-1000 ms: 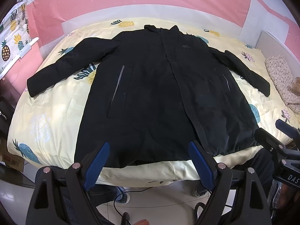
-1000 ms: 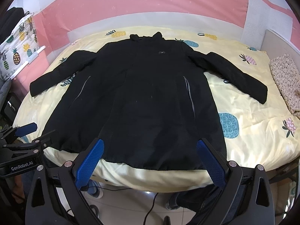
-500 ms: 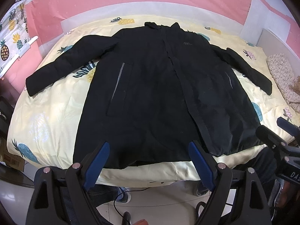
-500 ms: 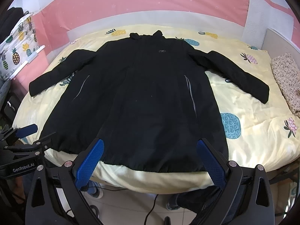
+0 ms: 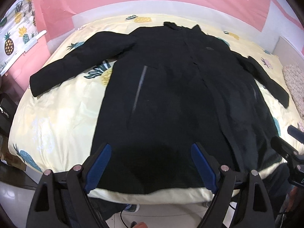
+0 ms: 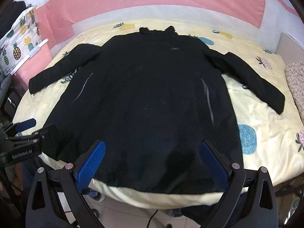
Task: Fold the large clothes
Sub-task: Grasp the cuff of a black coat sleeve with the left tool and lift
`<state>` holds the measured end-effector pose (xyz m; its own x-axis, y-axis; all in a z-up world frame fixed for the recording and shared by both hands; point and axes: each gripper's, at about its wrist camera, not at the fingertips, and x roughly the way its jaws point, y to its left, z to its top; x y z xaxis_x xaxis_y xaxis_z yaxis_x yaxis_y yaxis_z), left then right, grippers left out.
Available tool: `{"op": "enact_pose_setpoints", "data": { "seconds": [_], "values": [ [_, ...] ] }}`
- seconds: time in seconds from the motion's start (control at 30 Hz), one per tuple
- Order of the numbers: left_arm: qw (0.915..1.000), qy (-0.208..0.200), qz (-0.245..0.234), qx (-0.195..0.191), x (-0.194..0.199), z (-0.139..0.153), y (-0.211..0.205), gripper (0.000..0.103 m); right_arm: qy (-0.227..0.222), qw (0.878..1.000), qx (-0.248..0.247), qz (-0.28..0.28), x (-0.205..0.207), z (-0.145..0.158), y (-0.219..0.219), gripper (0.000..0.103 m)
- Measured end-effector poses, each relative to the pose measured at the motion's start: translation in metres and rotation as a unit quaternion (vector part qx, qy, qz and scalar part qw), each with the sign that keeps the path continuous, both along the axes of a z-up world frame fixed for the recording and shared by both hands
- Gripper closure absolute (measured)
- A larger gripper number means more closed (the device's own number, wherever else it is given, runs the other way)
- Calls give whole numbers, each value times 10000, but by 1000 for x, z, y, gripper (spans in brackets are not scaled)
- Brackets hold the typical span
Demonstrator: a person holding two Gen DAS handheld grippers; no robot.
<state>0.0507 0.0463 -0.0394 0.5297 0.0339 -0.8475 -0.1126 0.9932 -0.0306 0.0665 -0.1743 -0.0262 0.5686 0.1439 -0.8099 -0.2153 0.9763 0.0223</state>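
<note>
Left wrist view: the coat lay flat and face up on the bed, collar at the far end, both sleeves spread out to the sides, hem at the near edge. The left gripper hung just above the hem with its jaws wide apart and nothing between them. No fold had been made, so the step in hand looked like the approach for a first grasp. This view alone showed the front placket running down the coat, and the right gripper beside the coat's right hem corner.

Right wrist view: the right gripper also stood spread wide and empty over the hem of the coat, a little right of its middle. Only here was the right sleeve seen in full, angled away from the coat body across the bed, and the left gripper appeared at the coat's left hem corner. The next move probably called for each gripper to reach a sleeve or side edge, close on the thick cloth and bring it in over the coat's middle
</note>
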Motion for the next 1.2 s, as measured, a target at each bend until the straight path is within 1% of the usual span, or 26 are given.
{"op": "enact_pose_setpoints", "data": {
  "seconds": [0.17, 0.33, 0.5, 0.57, 0.63, 0.73, 0.77, 0.83, 0.9, 1.03, 1.2],
  "values": [
    [9996, 46, 263, 14, 23, -15, 29, 15, 55, 9999, -63, 126, 24, -8, 15, 4],
    [9980, 32, 635, 25, 49, -32, 69, 15, 29, 9995, -67, 307, 50, -14, 34, 4],
    [9935, -69, 1120, 170, 77, -45, 118, 15, 32, 9984, 124, 550, 71, -19, 53, 4],
    [9912, -125, 1304, 191, 87, -49, 138, 15, 101, 9978, 97, 654, 80, -24, 62, 4],
    [9879, -176, 1539, 106, 96, -54, 163, 15, 76, 9976, 2, 691, 88, -27, 68, 4],
    [9800, -173, 1974, -175, 109, -65, 208, 15, 59, 9975, -75, 706, 97, -32, 74, 4],
    [9756, -151, 2164, -331, 112, -70, 224, 15, 87, 9974, -75, 711, 101, -35, 76, 4],
    [9628, -128, 2615, -676, 115, -80, 260, 15, 126, 9972, -89, 729, 105, -39, 79, 4],
    [9502, -210, 2941, -1008, 117, -87, 290, 17, 155, 9969, -119, 757, 108, -43, 79, 4],
    [9371, -590, 3218, -1216, 117, -85, 319, 16, 251, 9968, -177, 744, 113, -52, 80, 4],
    [9210, -640, 3557, -1455, 126, -95, 346, 16, 293, 9974, -195, 625, 121, -58, 77, 4]
  ]
}}
